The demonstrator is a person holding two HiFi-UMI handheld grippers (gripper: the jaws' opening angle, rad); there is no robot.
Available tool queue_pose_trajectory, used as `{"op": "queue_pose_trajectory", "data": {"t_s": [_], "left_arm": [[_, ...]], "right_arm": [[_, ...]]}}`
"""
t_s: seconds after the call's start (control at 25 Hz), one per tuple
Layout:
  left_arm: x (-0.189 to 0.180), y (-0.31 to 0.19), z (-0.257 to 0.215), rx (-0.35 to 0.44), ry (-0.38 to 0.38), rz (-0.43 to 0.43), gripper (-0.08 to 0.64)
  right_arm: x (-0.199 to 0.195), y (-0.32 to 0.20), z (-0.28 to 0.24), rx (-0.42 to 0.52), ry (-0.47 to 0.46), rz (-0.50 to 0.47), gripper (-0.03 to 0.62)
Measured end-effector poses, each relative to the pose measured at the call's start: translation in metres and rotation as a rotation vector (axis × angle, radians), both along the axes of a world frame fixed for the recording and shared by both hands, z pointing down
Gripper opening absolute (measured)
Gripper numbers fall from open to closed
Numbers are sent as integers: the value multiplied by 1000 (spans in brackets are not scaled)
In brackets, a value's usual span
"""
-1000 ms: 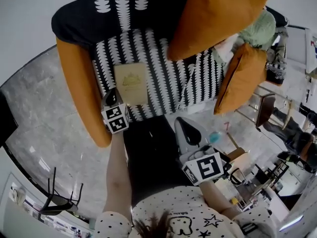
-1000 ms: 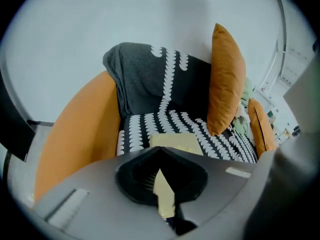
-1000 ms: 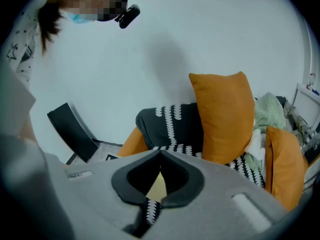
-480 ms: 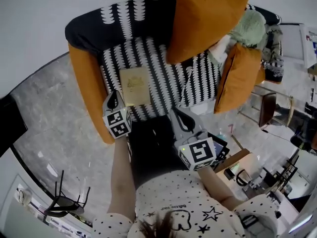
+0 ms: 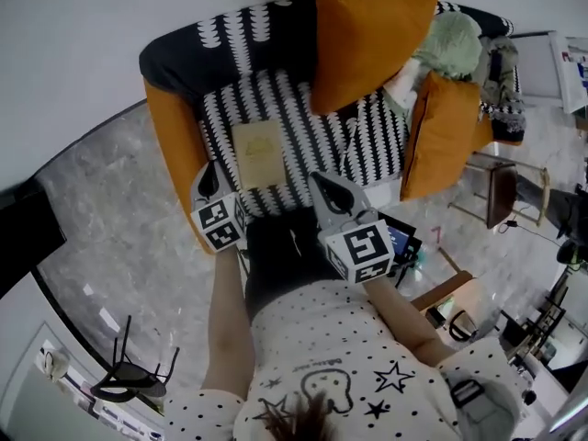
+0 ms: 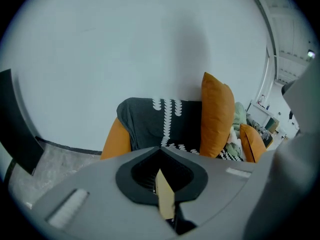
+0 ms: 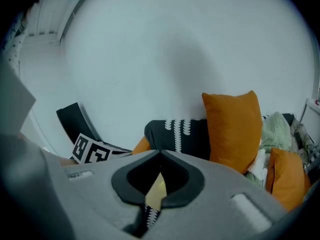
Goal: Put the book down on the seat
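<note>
The book [image 5: 259, 153] lies flat on the patterned seat [image 5: 317, 141], toward its 9 o'clock side, held by neither tool. The left tool [image 5: 211, 175], jaws pressed together and empty, hovers at the book's 8 o'clock. The right tool [image 5: 322, 186], also closed and empty, is at its 4 o'clock.

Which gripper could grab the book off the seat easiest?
Probably the left. The left gripper hangs just by the book, near its corner; the right gripper is farther away. Both are shut and empty.
</note>
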State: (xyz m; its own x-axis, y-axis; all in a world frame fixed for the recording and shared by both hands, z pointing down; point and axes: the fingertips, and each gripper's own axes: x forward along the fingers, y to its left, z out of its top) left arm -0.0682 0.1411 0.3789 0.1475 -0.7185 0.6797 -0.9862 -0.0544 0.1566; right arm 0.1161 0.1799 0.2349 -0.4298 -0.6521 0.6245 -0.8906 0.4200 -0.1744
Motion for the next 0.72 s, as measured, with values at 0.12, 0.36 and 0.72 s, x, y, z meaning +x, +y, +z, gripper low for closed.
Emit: {"op": "queue_pose_trajectory", "data": {"t_s": [0.12, 0.36, 0.72], "left_arm": [[-3, 7, -17, 18, -1, 4, -3], [-4, 9, -47, 69, 0, 11, -3], [3, 19, -89, 143, 22, 51, -3]], "right_arm": [[-3, 2, -10, 11, -8, -1, -6], [-10, -3, -25, 41, -37, -10, -6], [-22, 5, -44, 69, -49, -17, -6]]}}
